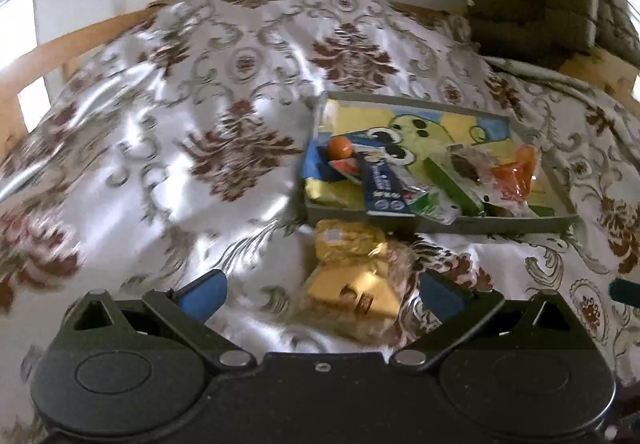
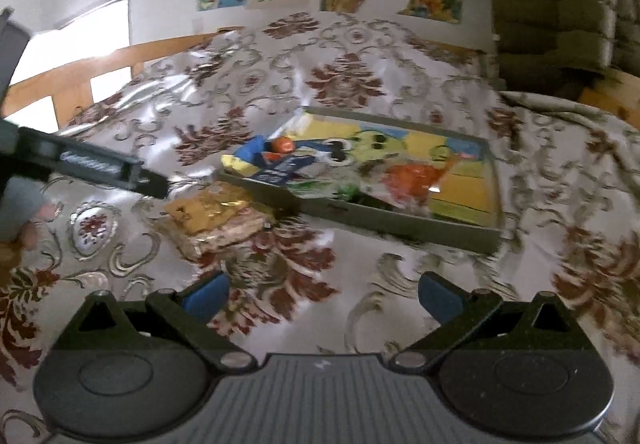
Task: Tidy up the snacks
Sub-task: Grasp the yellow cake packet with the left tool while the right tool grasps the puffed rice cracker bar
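Most snacks already lie in the grey tray [image 1: 440,222] on the patterned cloth [image 1: 160,124]. Two yellow packets [image 1: 352,268] remain outside, just near of its left corner. The left gripper [image 1: 320,290] is spread wide around them; the right gripper [image 2: 324,290] hangs open, empty.

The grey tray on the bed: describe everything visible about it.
The grey tray is shallow and rectangular with a low rim, apparently plastic or painted wood, its floor showing a cartoon picture. It lies flat on the floral bedspread, holding an orange ball, a dark blue packet and other wrappers. Yellow snack packs lie outside its near edge.
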Demonstrator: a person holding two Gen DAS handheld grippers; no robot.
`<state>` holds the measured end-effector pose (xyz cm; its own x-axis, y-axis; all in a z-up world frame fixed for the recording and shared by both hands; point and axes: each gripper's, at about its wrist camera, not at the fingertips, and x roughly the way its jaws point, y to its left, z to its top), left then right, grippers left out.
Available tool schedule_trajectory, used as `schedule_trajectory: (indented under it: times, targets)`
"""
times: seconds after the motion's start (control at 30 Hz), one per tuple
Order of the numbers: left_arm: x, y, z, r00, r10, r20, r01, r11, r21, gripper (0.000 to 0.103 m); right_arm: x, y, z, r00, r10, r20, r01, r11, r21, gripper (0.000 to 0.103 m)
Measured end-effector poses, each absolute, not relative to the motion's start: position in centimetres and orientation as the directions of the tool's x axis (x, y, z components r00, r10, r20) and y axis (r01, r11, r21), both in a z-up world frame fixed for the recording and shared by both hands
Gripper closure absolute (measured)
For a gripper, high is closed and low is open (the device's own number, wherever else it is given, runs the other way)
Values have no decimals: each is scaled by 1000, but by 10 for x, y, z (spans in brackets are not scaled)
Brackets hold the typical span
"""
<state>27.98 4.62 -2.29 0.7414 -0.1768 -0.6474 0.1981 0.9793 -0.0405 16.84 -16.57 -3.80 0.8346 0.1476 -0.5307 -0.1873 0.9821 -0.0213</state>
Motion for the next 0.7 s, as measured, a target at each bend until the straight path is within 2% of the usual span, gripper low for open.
schedule_trajectory:
  times: [0.27,0.47,0.53,0.7]
  targets:
    - [308,35,-47,708,-198,-678,284,959,16,1,194,-149,-52,829,208,-520,-268,963,-42,0]
    - [322,40,-58,664,-267,-699,295,952,-84,1,210,-141,-58,826,235,-513,-287,958,-22,0]
    - [326,41,-61,649,-282,-707,287,951,-117,4,215,-138,-60,823,240,-515,-289,957,-14,0]
    - [336,43,-70,610,-320,-725,281,943,-180,20,221,-131,-66,814,252,-523,-305,952,-15,0]
